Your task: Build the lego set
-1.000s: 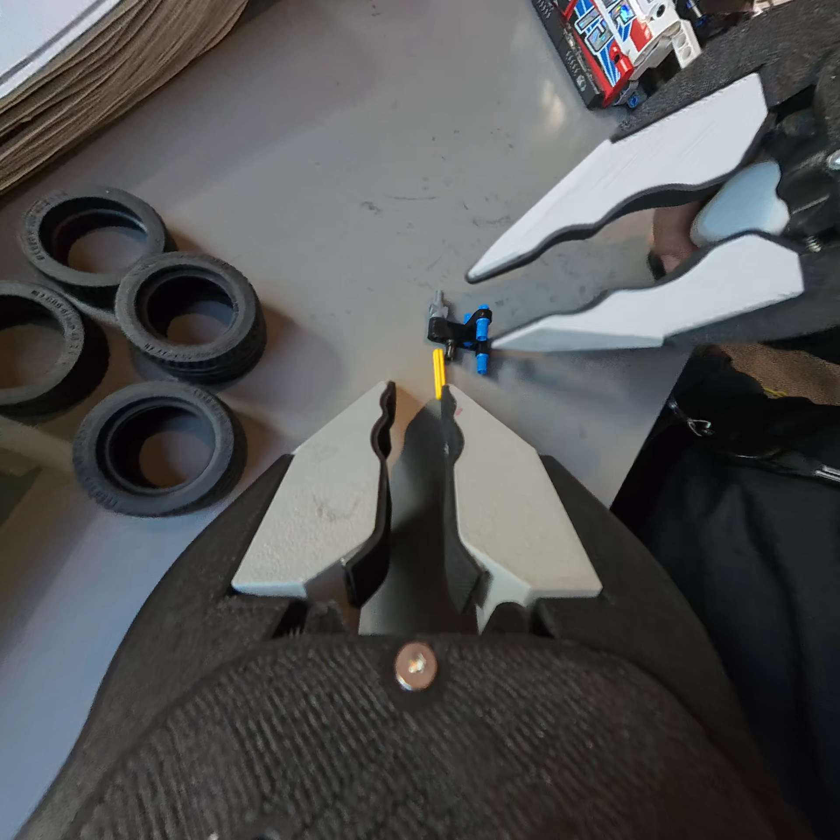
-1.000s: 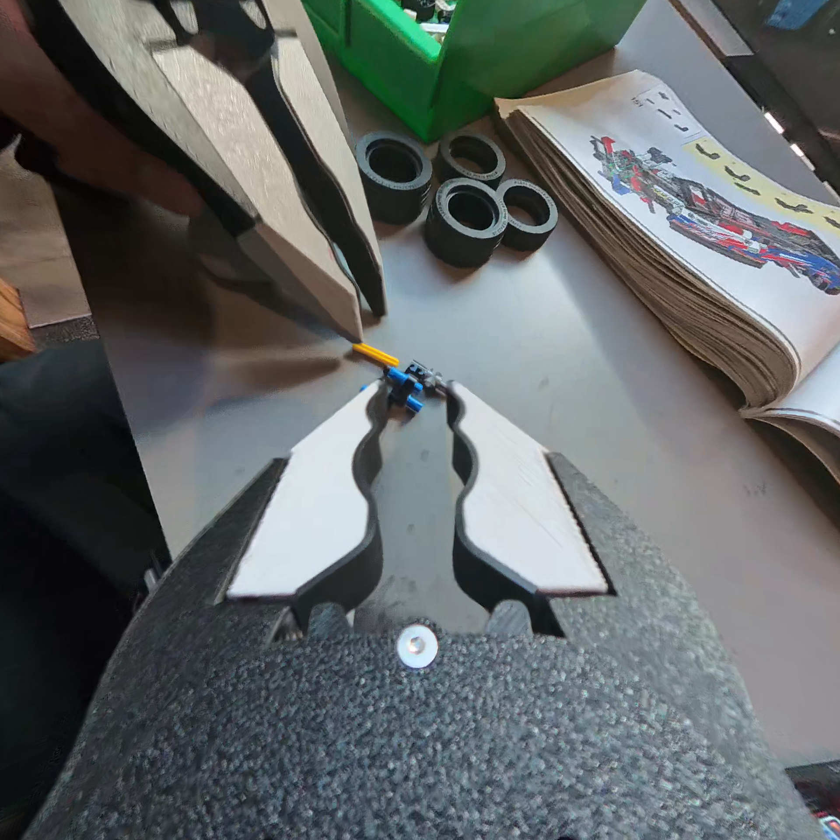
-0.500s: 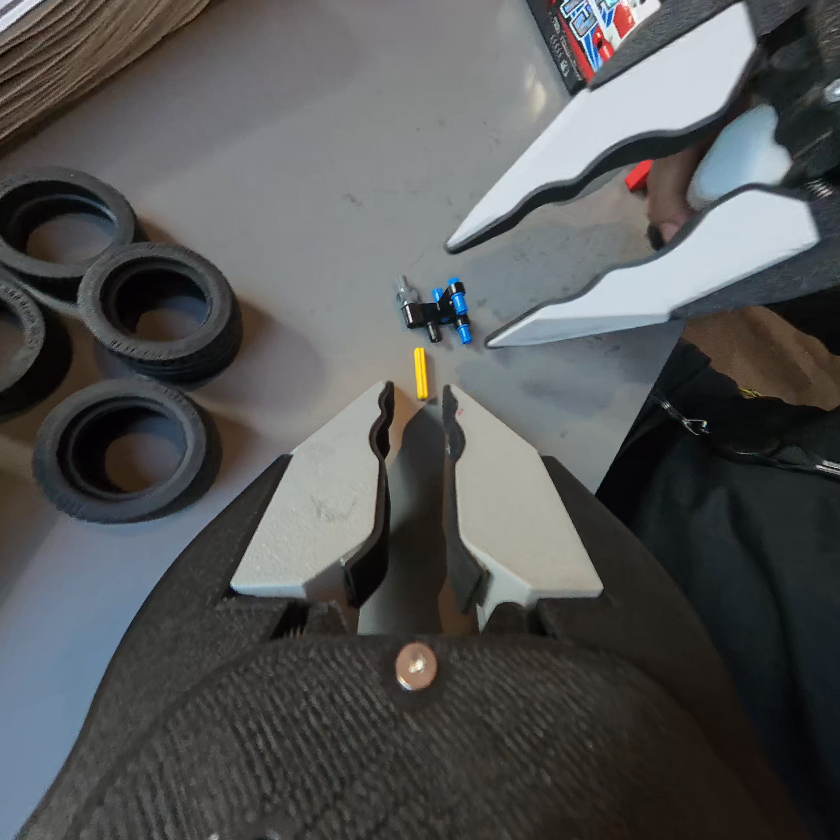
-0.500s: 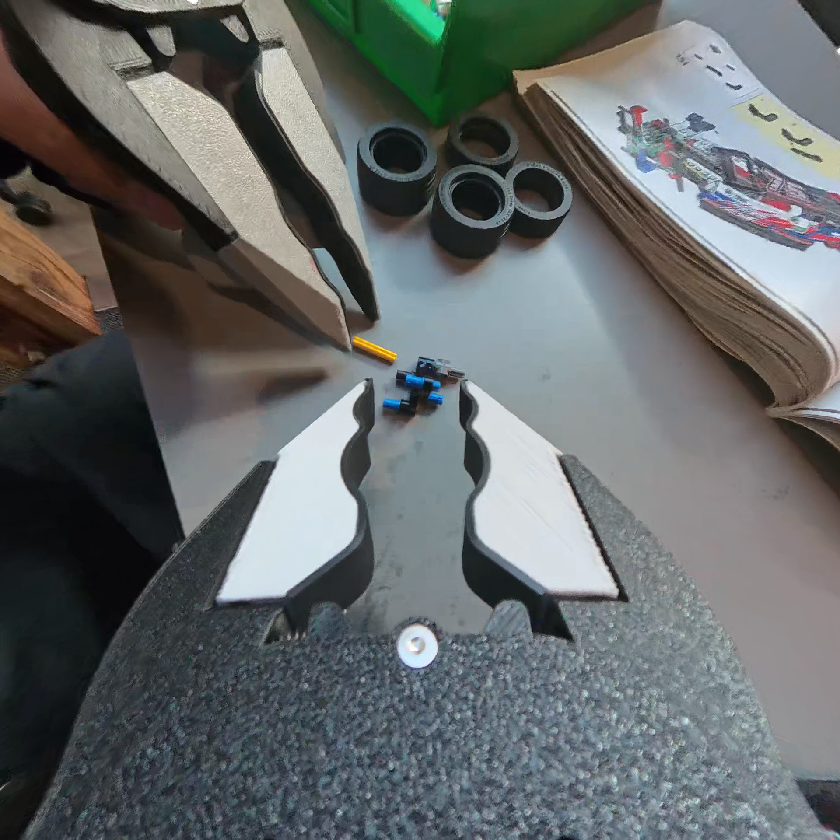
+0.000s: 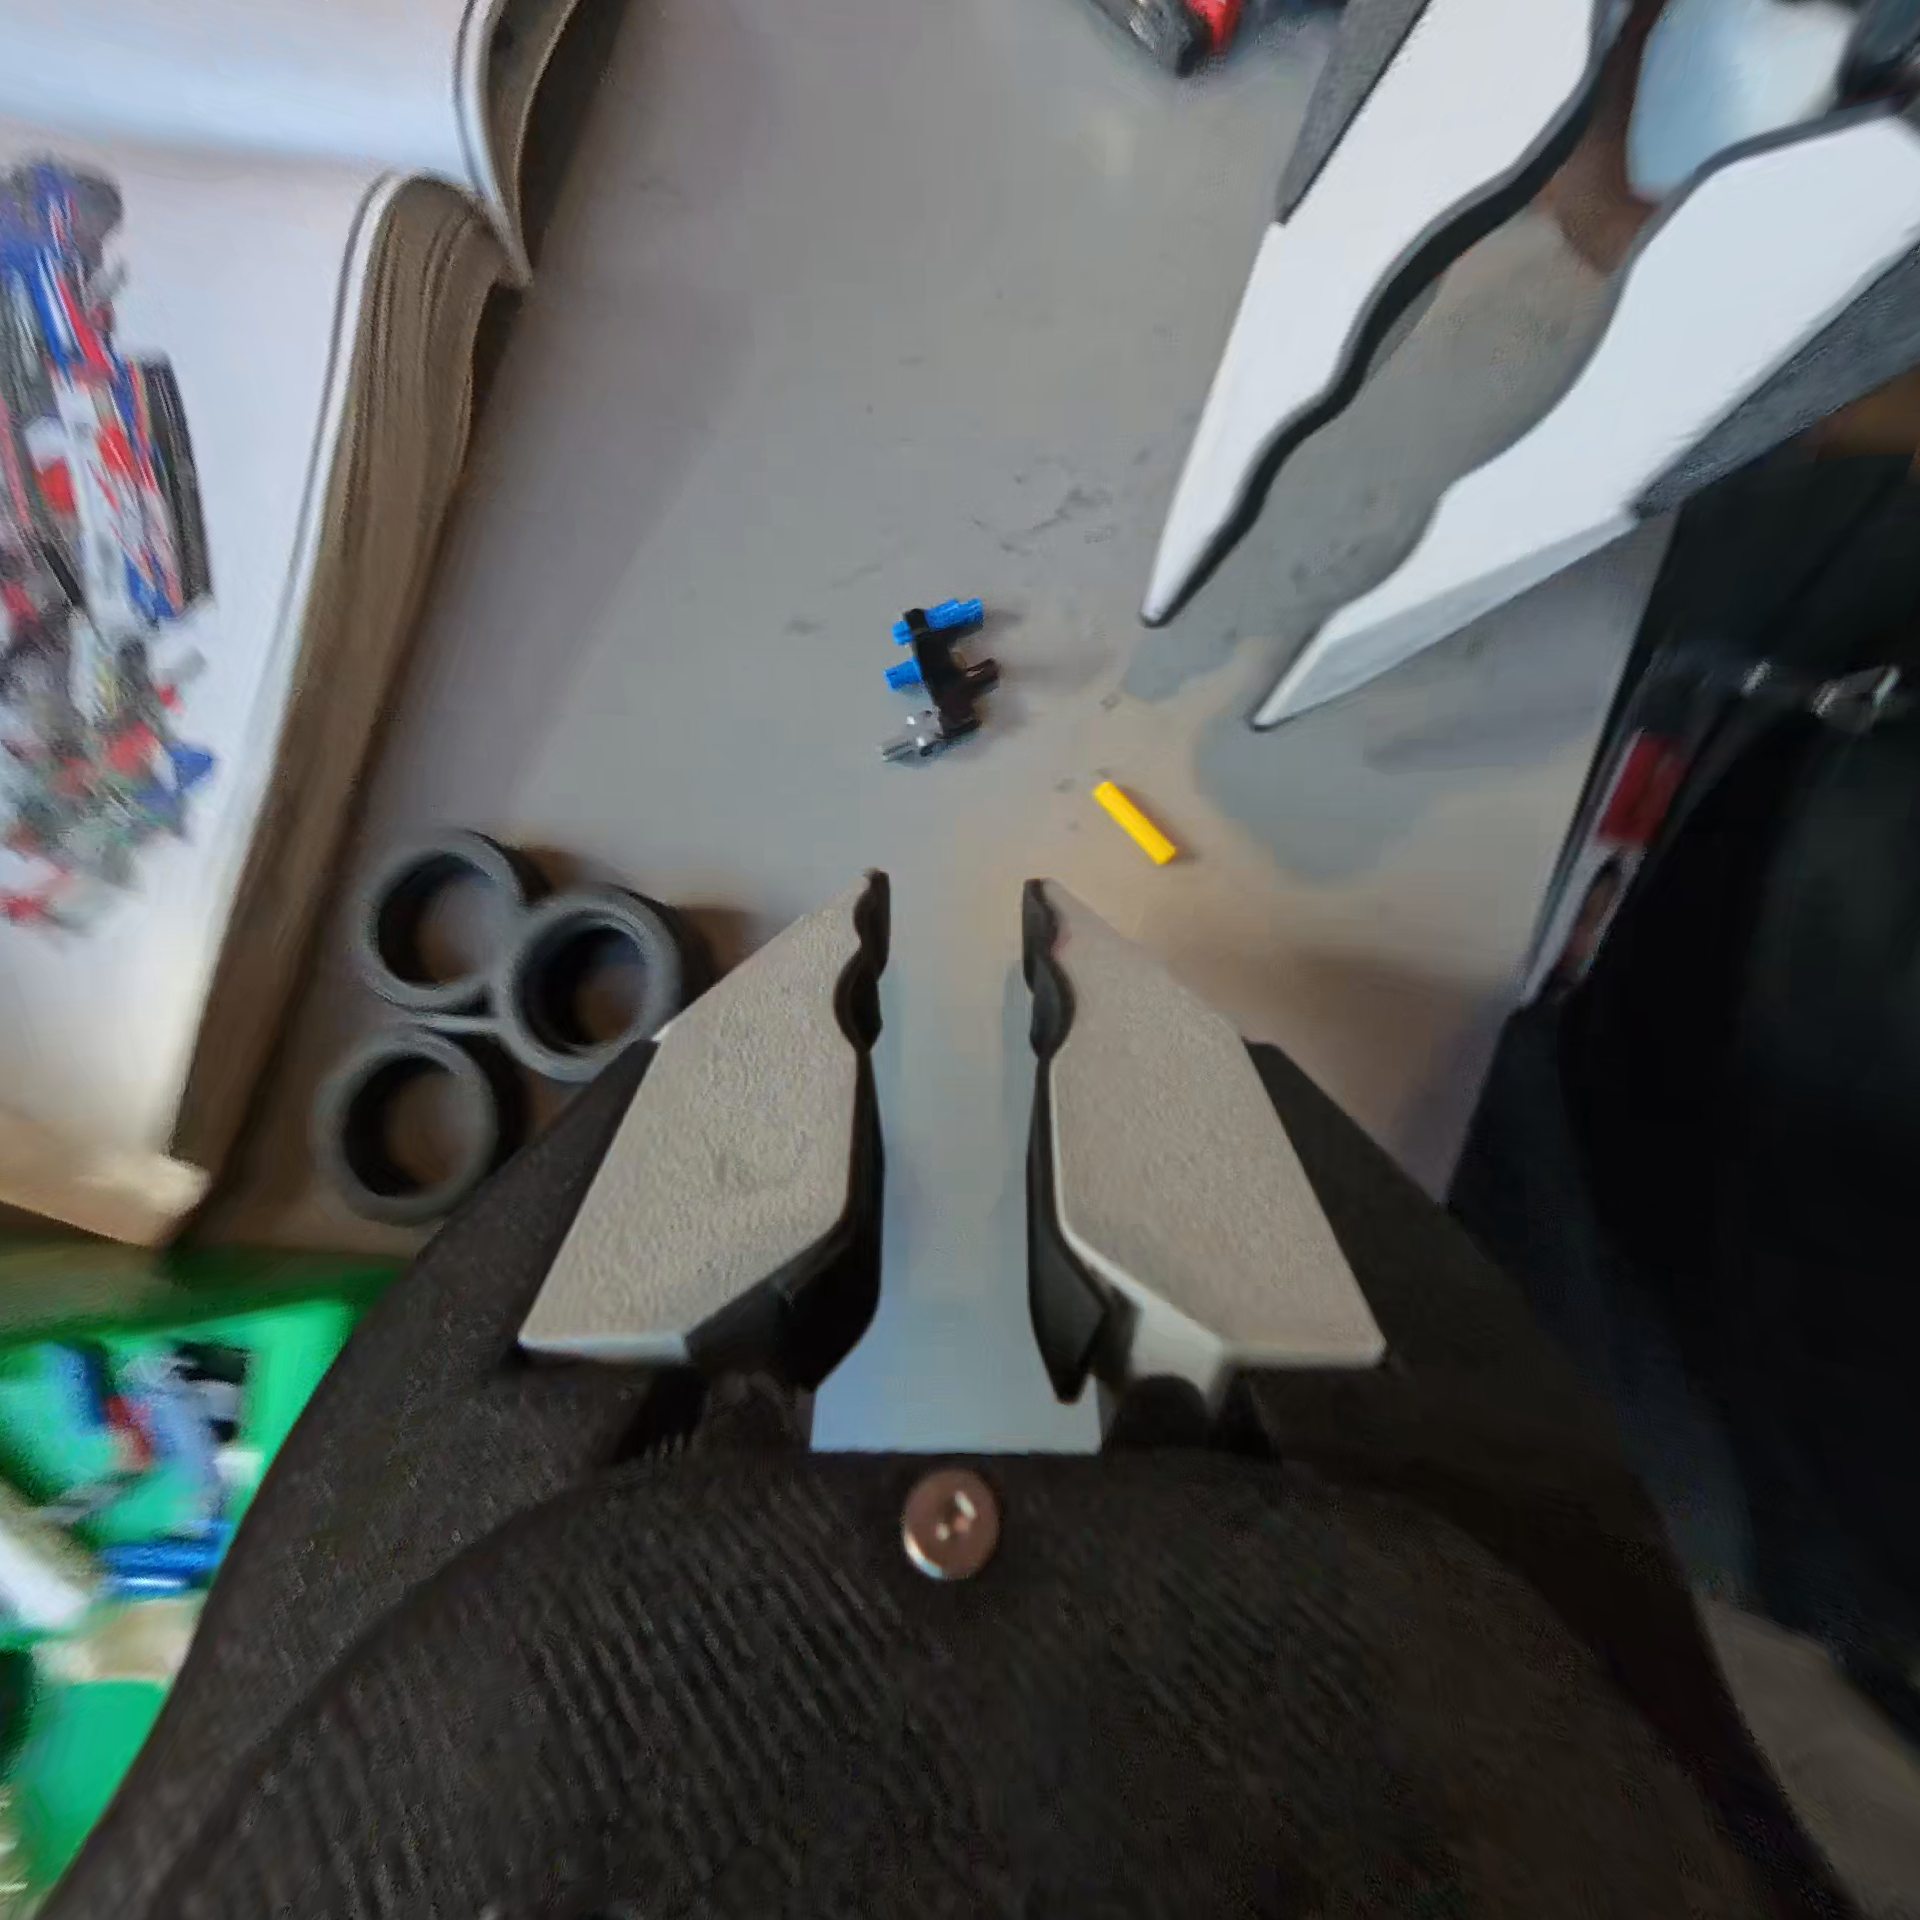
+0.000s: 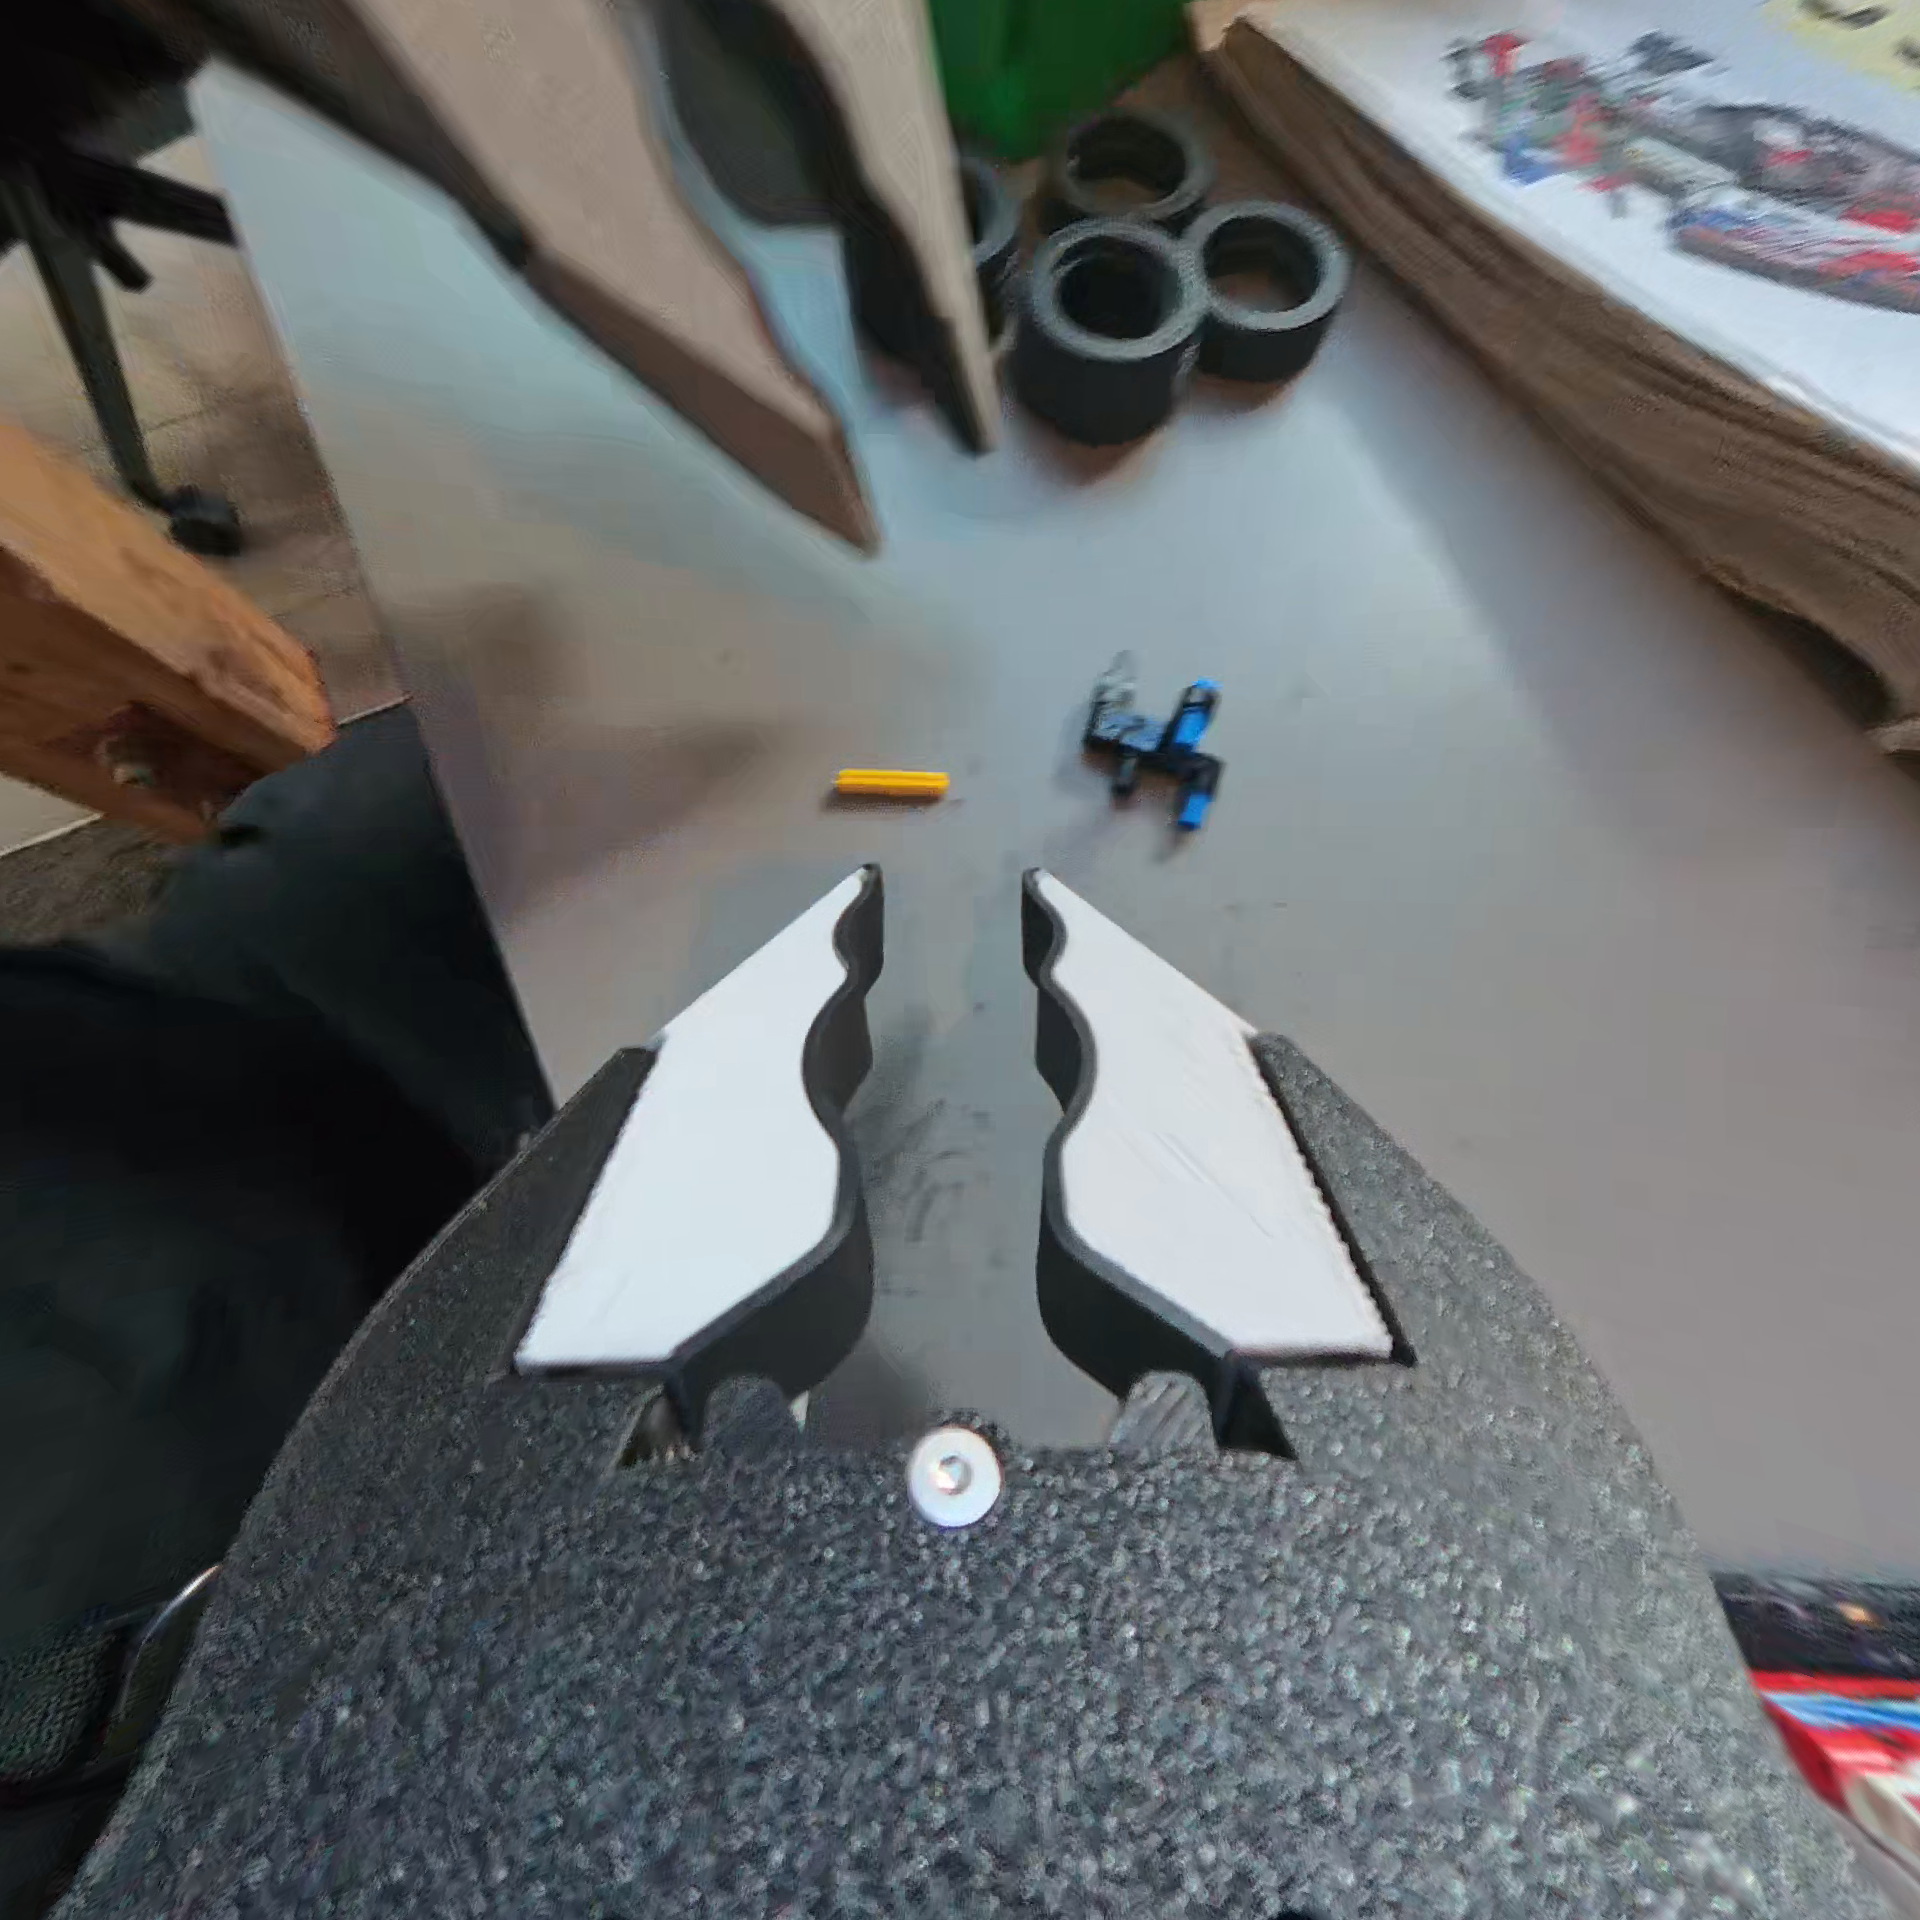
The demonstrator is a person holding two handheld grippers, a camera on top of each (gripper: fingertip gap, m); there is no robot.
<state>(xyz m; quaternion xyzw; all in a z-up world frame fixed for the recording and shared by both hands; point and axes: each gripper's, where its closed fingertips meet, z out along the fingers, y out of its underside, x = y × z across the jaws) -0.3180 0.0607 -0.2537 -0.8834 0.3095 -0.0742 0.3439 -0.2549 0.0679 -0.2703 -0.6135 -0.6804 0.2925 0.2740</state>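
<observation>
Both your left gripper (image 5: pixel 954 894) and right gripper (image 6: pixel 952 883) gape empty; next, pinch the yellow axle (image 6: pixel 891 781) for the black-blue subassembly (image 6: pixel 1153 746).

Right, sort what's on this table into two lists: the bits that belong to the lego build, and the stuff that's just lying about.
Part of the build:
- yellow axle
- black and blue pin assembly
- black tyres
- instruction book, open
- green parts bin
- left gripper and right gripper, both open and empty

Just lying about:
- wooden block
- chair base on the floor
</observation>
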